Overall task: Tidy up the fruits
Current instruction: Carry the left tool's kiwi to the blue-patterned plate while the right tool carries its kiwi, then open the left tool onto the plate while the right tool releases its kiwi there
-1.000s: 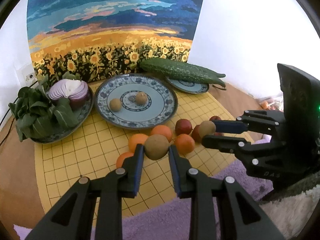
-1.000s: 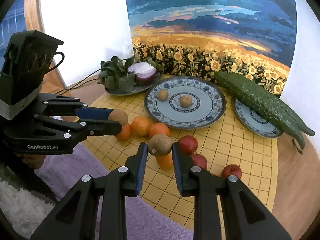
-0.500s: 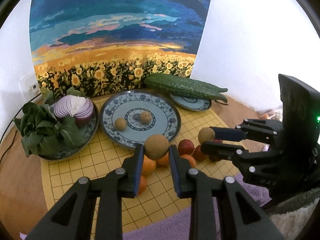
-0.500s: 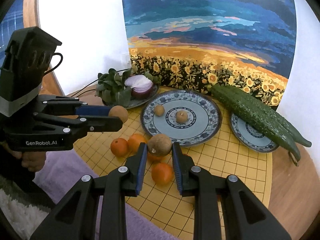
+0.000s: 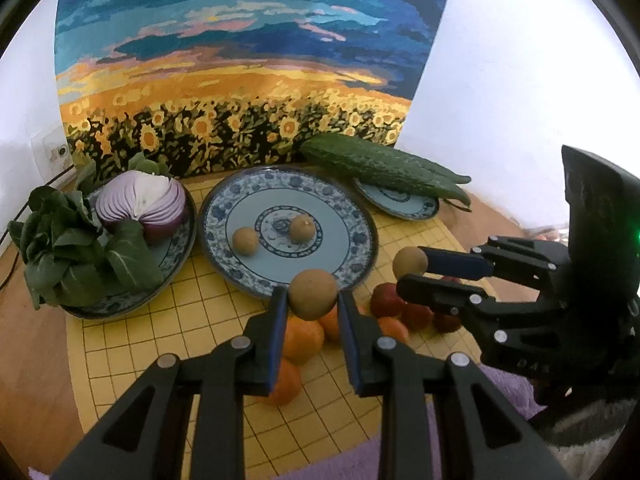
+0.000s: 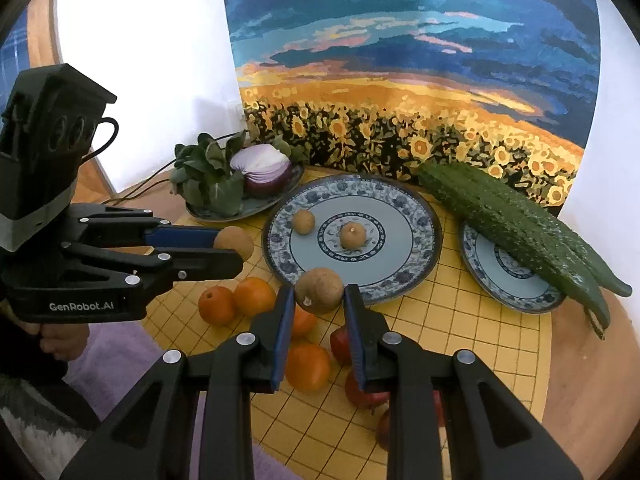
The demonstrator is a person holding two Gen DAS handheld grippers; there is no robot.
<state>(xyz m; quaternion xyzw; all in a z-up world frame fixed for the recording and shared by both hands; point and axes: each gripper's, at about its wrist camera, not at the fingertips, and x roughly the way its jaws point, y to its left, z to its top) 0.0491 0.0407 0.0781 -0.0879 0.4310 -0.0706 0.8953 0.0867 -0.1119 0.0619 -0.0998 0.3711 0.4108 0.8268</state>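
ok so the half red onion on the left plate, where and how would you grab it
Probably grip the red onion across its rounded purple sides, coming from above. It sits on its plate with the white cut face tilted up and back, and the leafy greens crowd its front-left side, so the top is the free approach.

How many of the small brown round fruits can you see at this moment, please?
4: two lie on the large middle plate, at and; one sits in the left gripper, one in the right gripper. None seems hidden.
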